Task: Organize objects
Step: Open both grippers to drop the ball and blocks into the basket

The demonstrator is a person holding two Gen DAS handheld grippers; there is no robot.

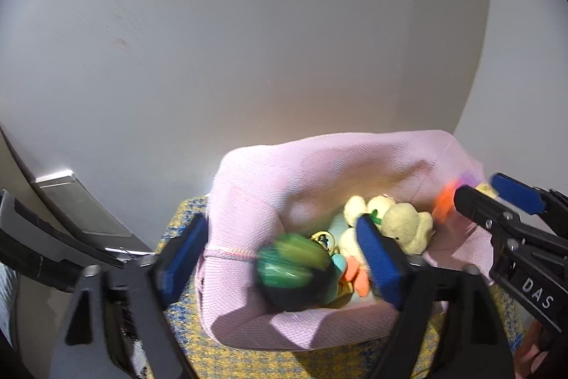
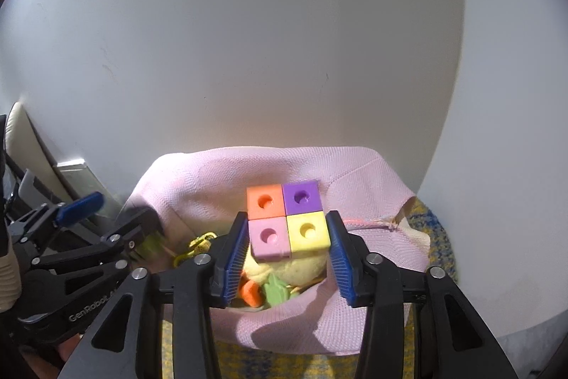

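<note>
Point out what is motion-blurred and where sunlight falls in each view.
Left wrist view: the green toy between the left gripper fingers is smeared; sun lights the plush. Right wrist view: the four-colour block is sharp; sunlight patches the pink basket.

Four-colour cube block (image 2: 286, 219) above open pink fabric basket (image 2: 198, 190) of plush duck (image 1: 404, 226), blurred green toy (image 1: 294, 265).

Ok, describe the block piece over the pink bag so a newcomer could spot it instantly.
Find the pink fabric bag on the yellow-and-blue mat. Above its opening, between the right gripper pads, sits the block piece. It is four joined cubes, orange, purple, pink and yellow, each with a round hole, unlike the soft toys below.
</note>
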